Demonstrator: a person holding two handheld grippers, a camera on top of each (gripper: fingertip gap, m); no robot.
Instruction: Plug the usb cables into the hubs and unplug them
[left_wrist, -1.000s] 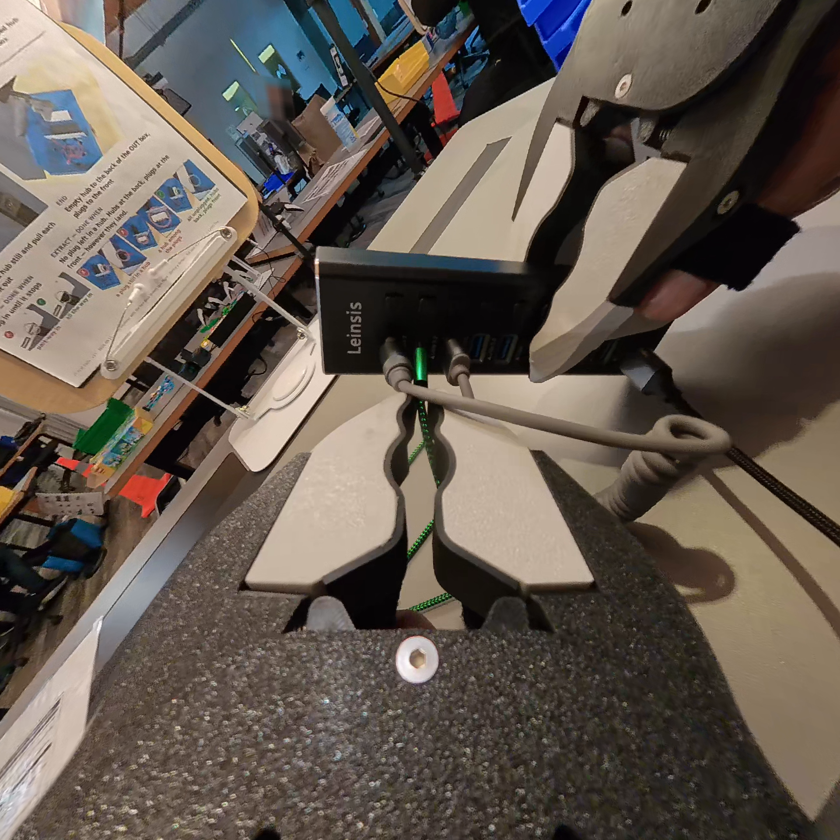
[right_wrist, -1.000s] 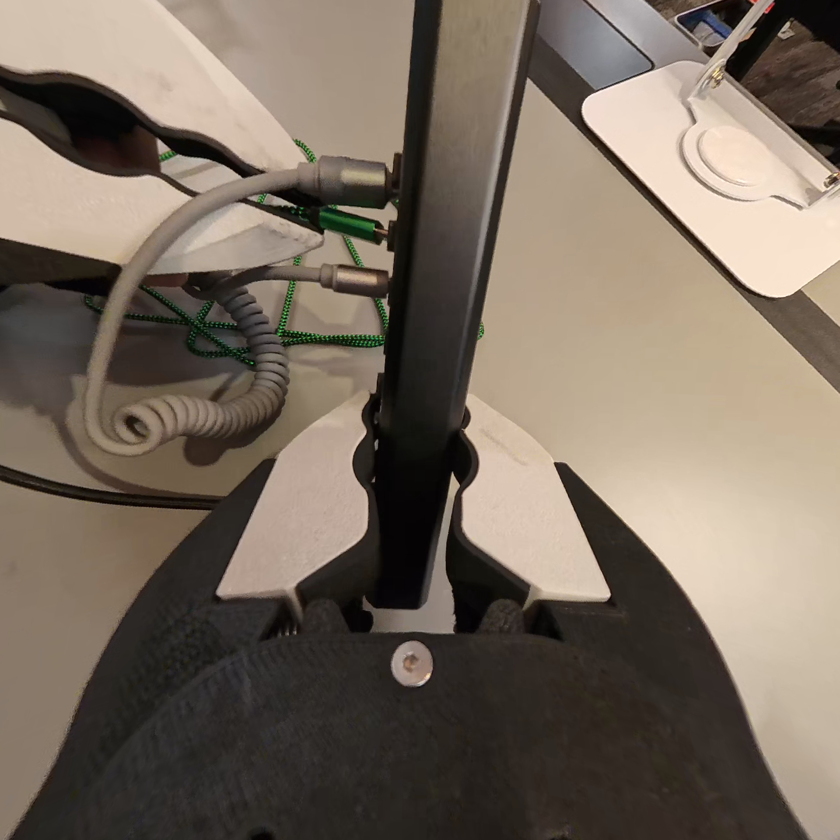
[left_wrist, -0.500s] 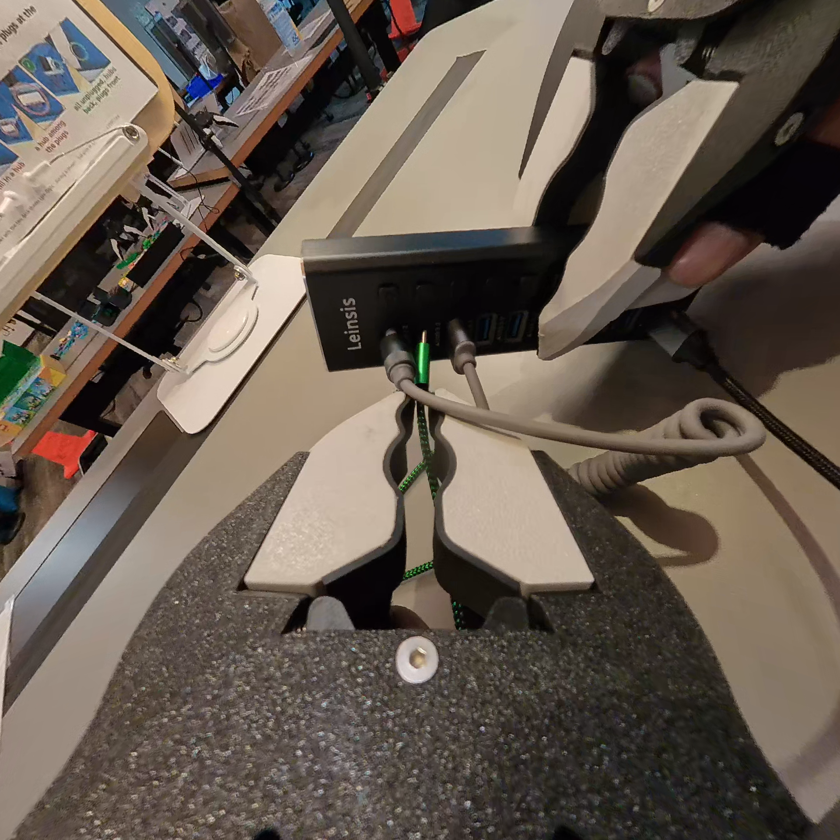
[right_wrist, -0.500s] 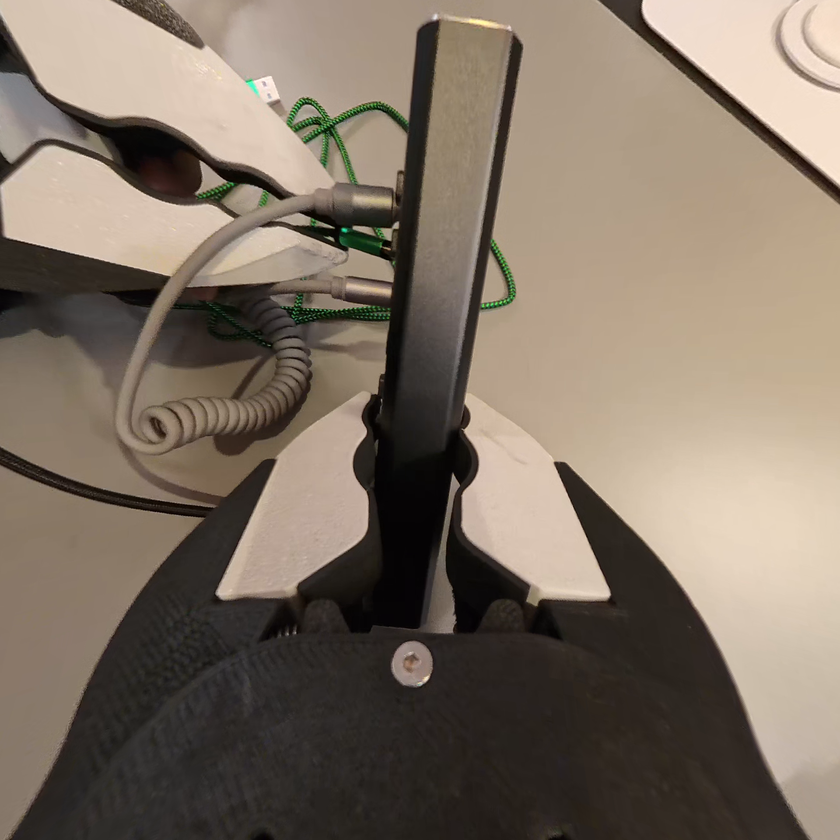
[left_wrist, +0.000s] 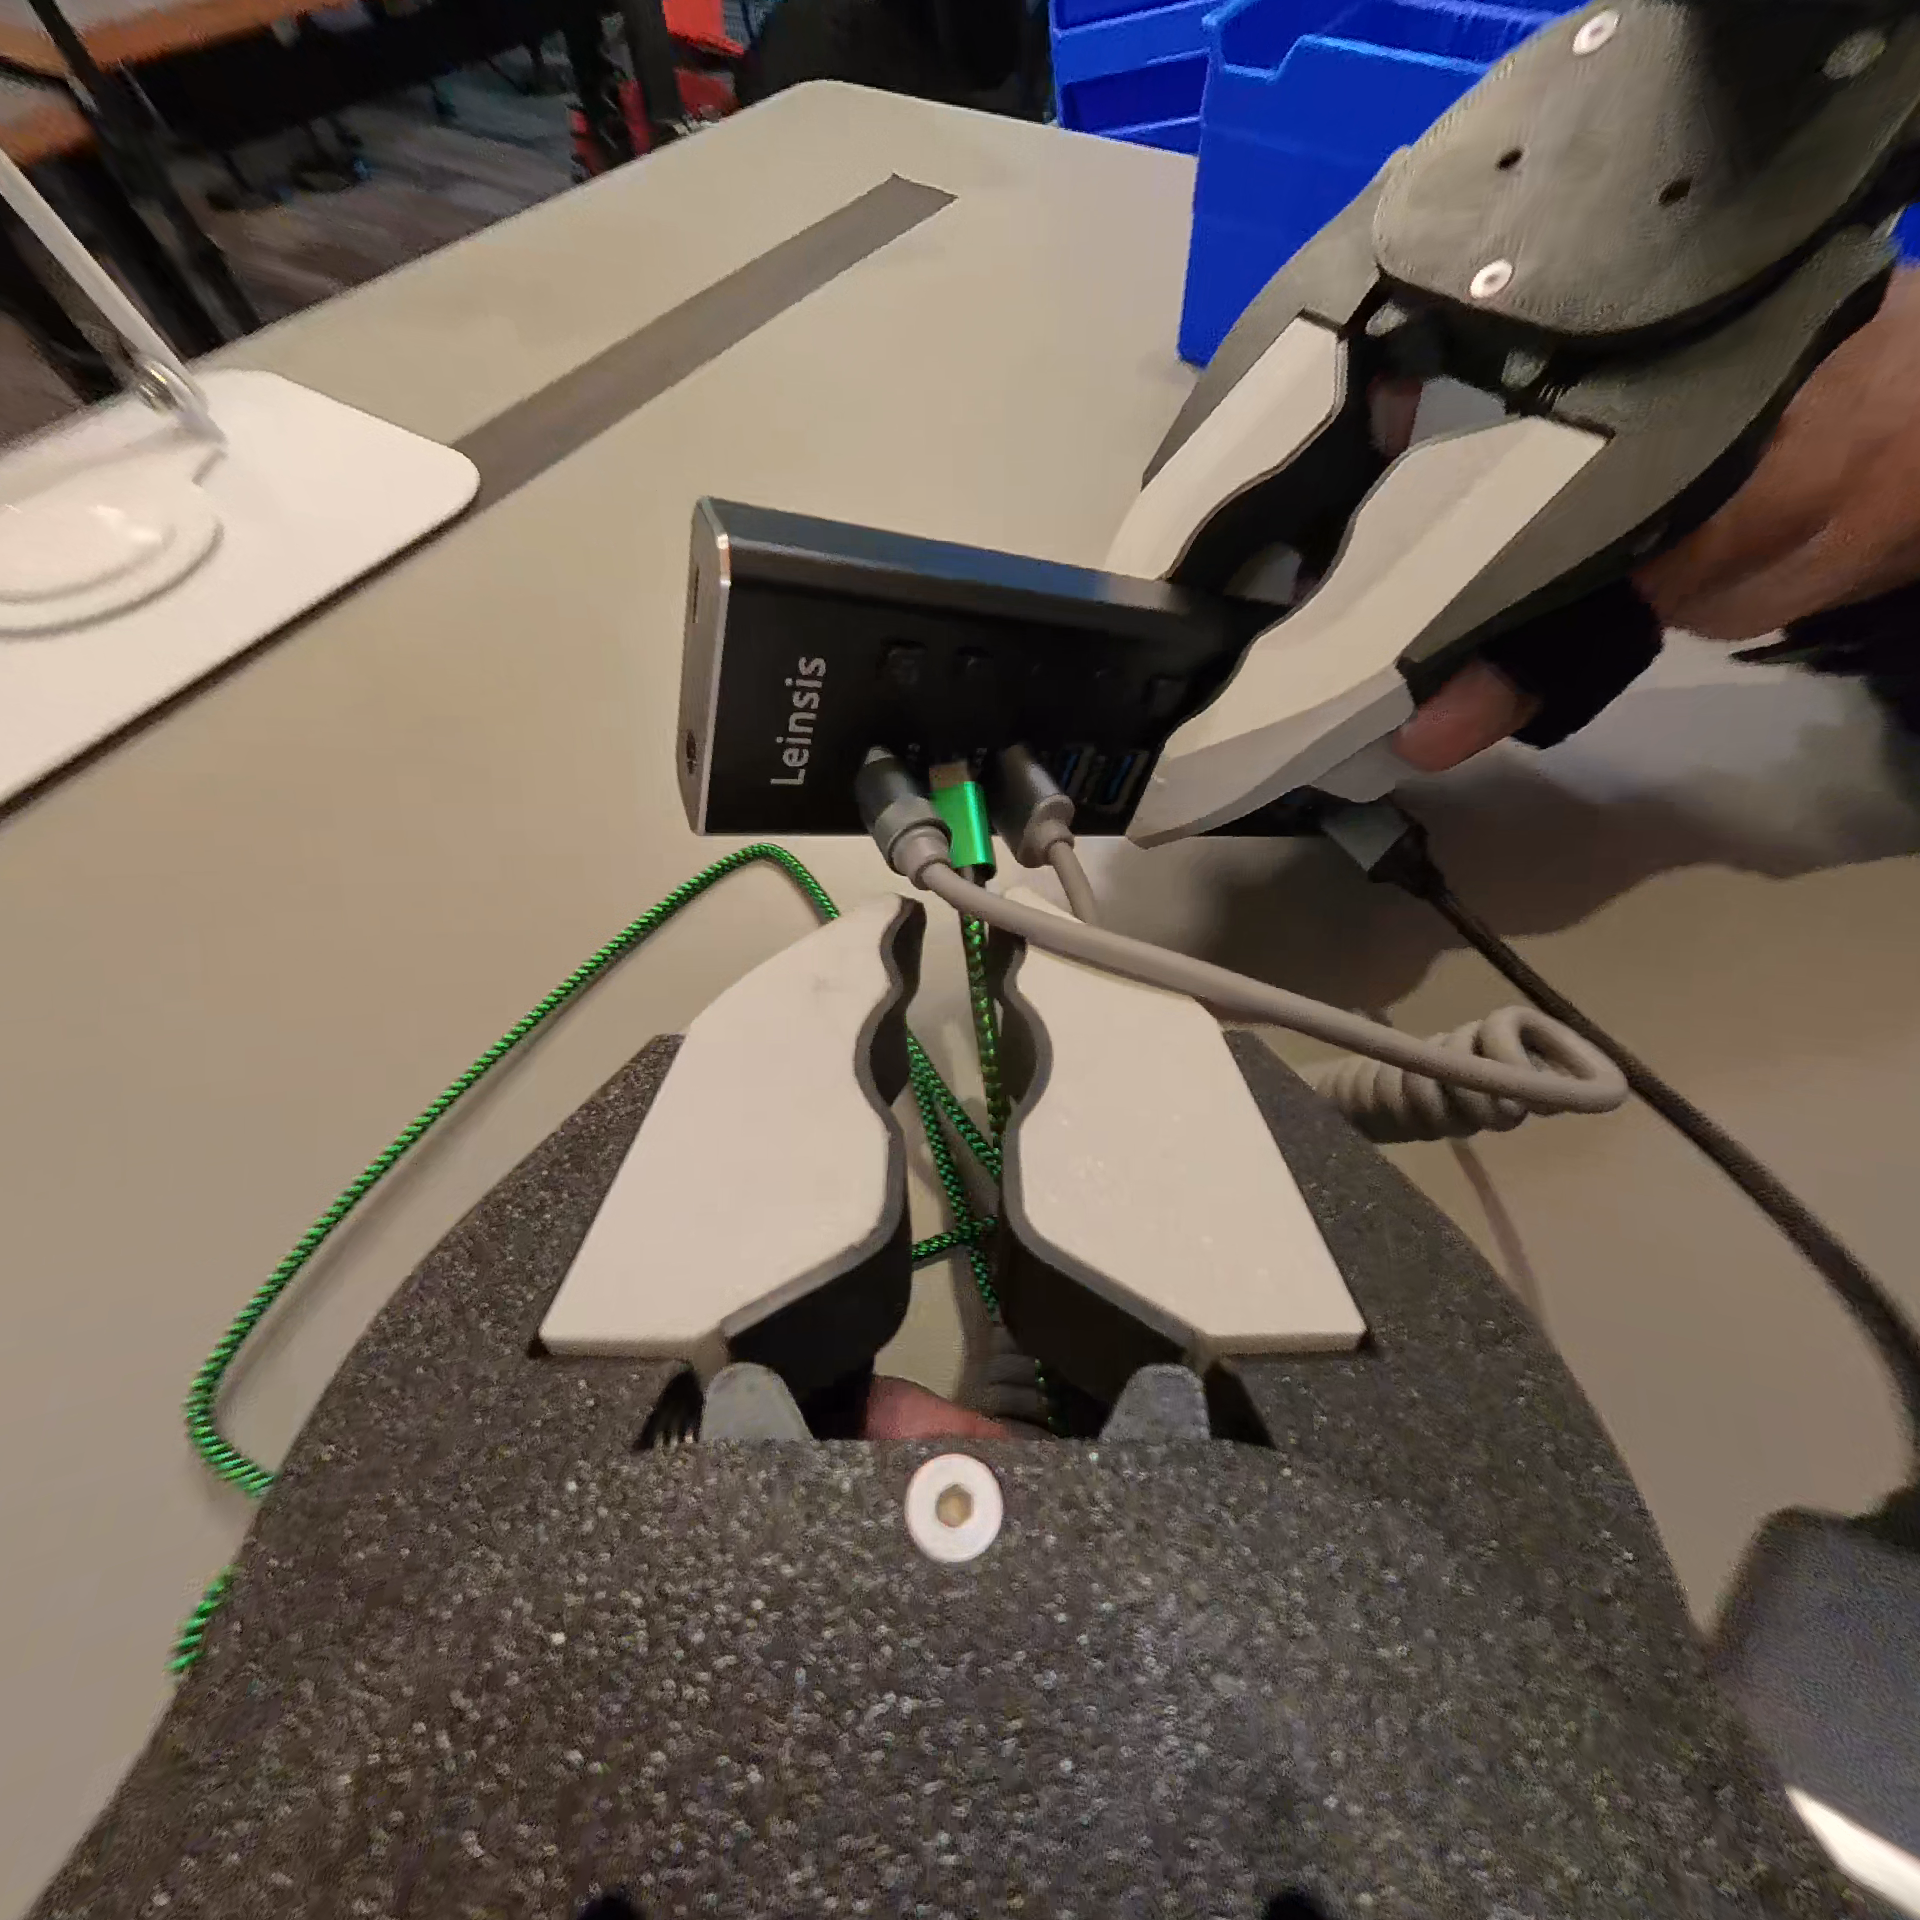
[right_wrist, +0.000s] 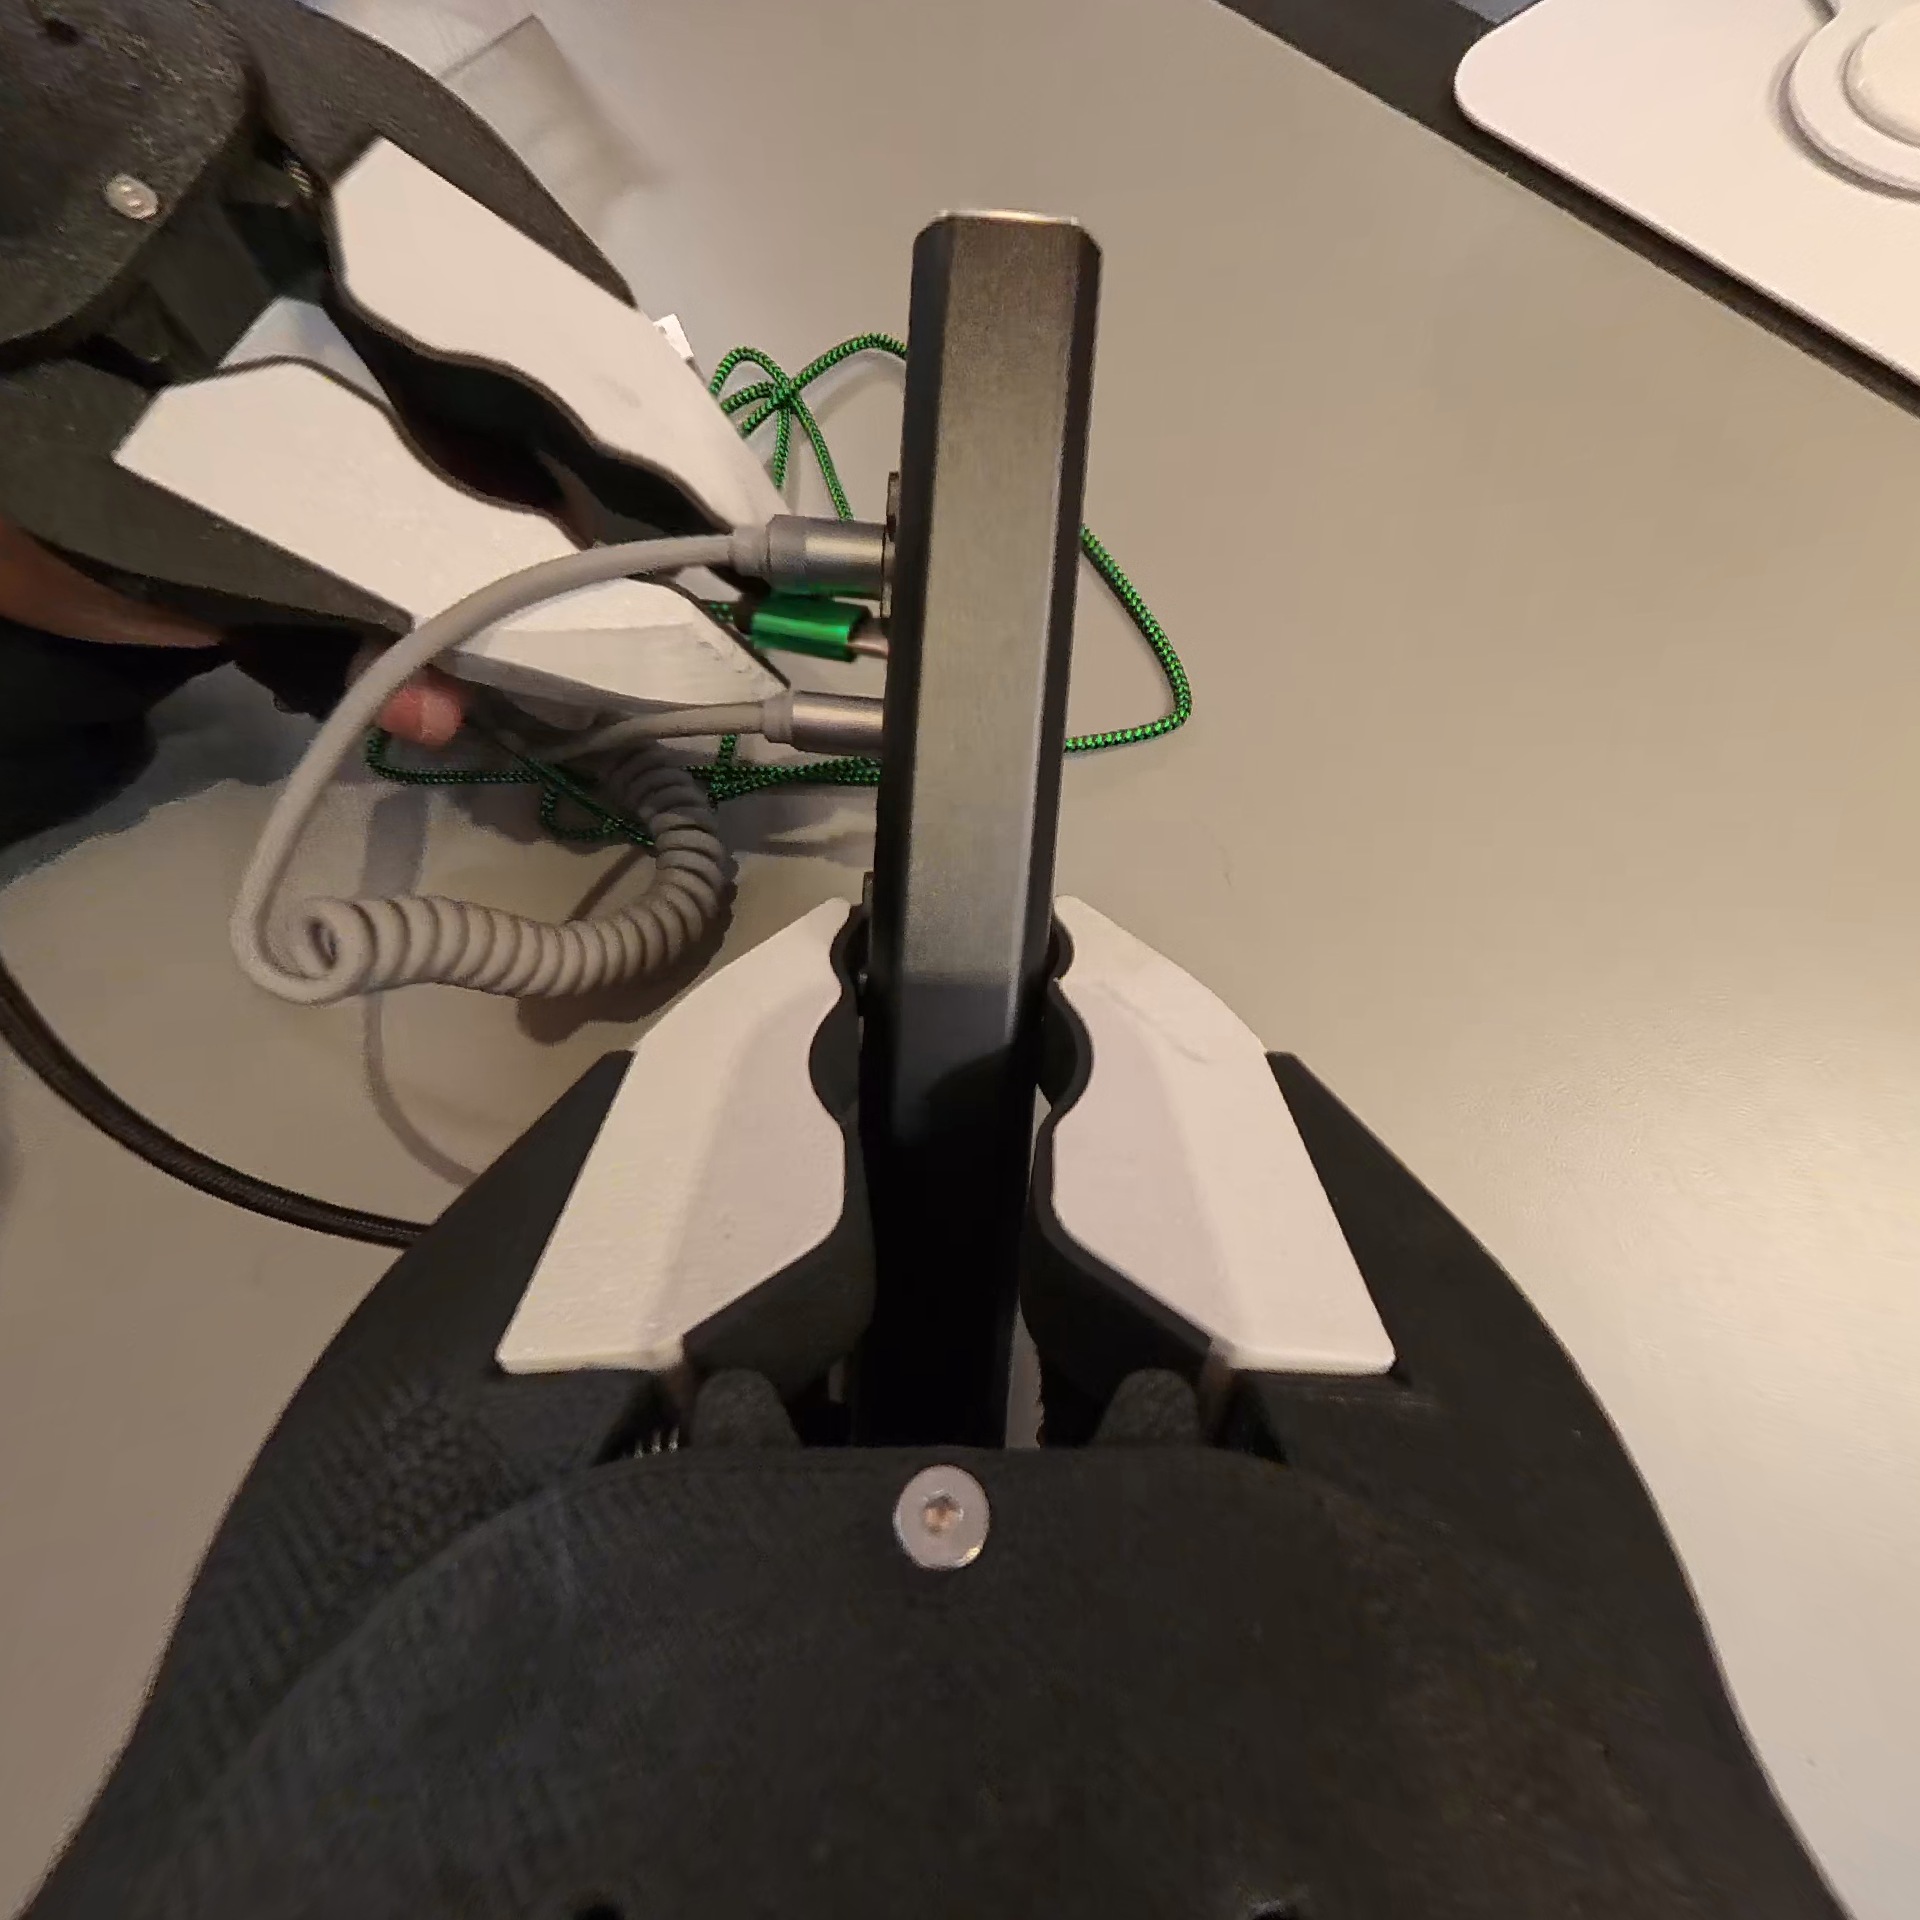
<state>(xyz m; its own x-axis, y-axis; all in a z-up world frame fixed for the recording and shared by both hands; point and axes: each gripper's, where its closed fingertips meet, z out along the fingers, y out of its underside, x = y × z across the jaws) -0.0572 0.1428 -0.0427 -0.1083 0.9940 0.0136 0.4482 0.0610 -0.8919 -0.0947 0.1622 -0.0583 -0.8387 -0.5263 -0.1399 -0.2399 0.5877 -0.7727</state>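
Above the grey table (left_wrist: 364, 790) our right hand-held gripper (right_wrist: 951, 971) clamps the rigid hub (right_wrist: 982, 623), while our left hand-held gripper (left_wrist: 961, 920), slightly parted around the limp green cable (left_wrist: 416, 1122) below the hub, should pinch the stiff green plug (left_wrist: 961, 826).

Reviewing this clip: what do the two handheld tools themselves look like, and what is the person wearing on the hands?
Both tools look alike. The left tool has a dark speckled foam-textured body, a silver screw at its centre, and two pale grey flat fingers with wavy black inner edges. The right tool has a black woven-textured body with the same screw and fingers. A black fingerless glove shows behind it.
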